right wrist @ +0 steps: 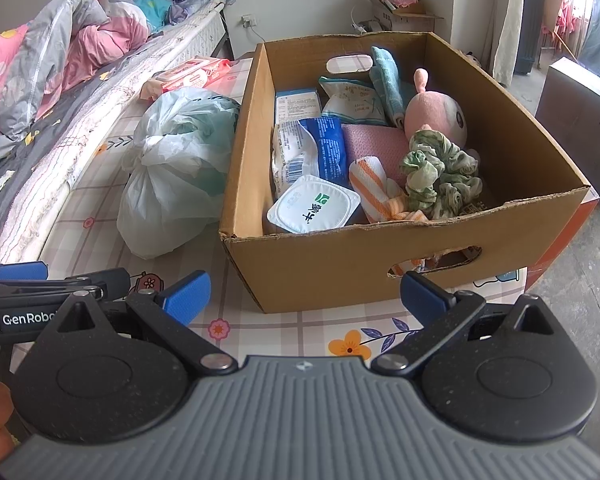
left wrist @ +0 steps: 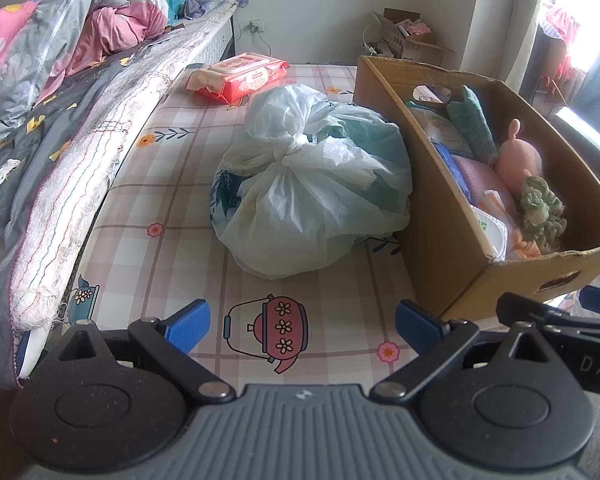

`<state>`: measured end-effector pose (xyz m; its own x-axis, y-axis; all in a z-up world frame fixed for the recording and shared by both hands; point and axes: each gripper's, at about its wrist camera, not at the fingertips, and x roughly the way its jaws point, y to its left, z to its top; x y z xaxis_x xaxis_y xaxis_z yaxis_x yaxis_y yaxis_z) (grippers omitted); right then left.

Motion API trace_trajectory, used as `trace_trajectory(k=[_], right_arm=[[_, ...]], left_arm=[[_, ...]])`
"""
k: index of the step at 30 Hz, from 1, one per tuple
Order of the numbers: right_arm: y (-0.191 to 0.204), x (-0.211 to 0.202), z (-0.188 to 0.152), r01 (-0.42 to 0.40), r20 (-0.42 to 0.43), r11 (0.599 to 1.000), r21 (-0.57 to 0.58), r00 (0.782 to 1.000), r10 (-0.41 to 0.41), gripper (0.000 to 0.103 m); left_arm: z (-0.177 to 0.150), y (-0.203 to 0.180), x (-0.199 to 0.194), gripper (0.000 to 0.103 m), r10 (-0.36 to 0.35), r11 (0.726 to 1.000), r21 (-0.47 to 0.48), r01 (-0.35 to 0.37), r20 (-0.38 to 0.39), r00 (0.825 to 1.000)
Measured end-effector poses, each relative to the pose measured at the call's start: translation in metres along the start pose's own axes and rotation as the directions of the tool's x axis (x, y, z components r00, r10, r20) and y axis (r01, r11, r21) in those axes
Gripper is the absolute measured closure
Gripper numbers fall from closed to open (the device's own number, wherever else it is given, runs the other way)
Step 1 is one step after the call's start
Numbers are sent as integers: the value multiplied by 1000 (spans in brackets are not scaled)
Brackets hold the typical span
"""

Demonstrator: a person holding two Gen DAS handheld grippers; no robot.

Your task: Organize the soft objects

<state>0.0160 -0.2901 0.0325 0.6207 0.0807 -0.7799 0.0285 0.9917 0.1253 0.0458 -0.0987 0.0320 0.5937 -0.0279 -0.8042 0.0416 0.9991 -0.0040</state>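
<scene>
A cardboard box (right wrist: 340, 268) (left wrist: 388, 128) stands on a patterned mat. Inside lie a pink plush toy (right wrist: 436, 114) (left wrist: 518, 160), a green crumpled cloth (right wrist: 440, 176) (left wrist: 540, 212), an orange-striped towel (right wrist: 380, 194), a teal towel (right wrist: 388, 80), a pink cloth (right wrist: 376, 142), wipe packs (right wrist: 316, 152) and a white tub (right wrist: 312, 204). A knotted pale plastic bag (left wrist: 308, 176) (right wrist: 176, 168) sits left of the box. My left gripper (left wrist: 302, 326) is open over the mat, short of the bag. My right gripper (right wrist: 304, 300) is open, near the box's front wall. Both hold nothing.
A red wipes pack (left wrist: 240, 74) (right wrist: 192, 74) lies at the mat's far end. A bed with a pink-grey quilt (left wrist: 60, 40) (right wrist: 40, 60) borders the left. A second open carton (left wrist: 408, 34) sits by the far wall. A dark cabinet (right wrist: 580, 120) stands to the right.
</scene>
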Motion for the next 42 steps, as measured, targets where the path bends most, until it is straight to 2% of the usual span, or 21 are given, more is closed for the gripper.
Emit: trace_trajectory(k=[16, 23, 28, 30, 32, 37, 38, 40, 41, 42], right_arm=[[0, -1, 0, -1, 1, 1000, 2, 1000, 1, 1], [-2, -8, 6, -20, 46, 1000, -6, 999, 20, 1], [-27, -35, 32, 21, 168, 999, -28, 986, -16, 1], [-43, -40, 47, 12, 200, 999, -53, 980, -1, 1], [-57, -37, 61, -6, 193, 997, -78, 981, 21, 1], [-93, -4, 102, -23, 91, 994, -105, 995, 32, 3], [-100, 7, 109, -20, 58, 994, -107, 998, 26, 10], [-112, 32, 120, -25, -16, 993, -118, 1000, 23, 30], [-116, 45, 126, -29, -59, 992, -123, 998, 22, 47], [-120, 59, 130, -37, -104, 992, -122, 994, 25, 58]], left_arm=[[0, 1, -1, 3, 0, 1000, 0, 0, 1, 1000], [17, 1, -9, 2, -43, 999, -6, 43, 43, 998], [43, -9, -12, 1, -44, 999, 25, 42, 92, 995], [55, -15, -9, 1, -56, 998, 37, 52, 100, 993], [65, -20, -6, 1, -65, 997, 46, 60, 108, 992], [84, -34, 6, 1, -76, 996, 49, 71, 112, 991], [86, -36, 9, 1, -76, 996, 51, 70, 109, 991], [90, -42, 16, 1, -68, 997, 53, 63, 101, 993], [92, -44, 19, 1, -64, 997, 54, 60, 96, 993], [93, -46, 22, 1, -62, 997, 55, 57, 92, 994]])
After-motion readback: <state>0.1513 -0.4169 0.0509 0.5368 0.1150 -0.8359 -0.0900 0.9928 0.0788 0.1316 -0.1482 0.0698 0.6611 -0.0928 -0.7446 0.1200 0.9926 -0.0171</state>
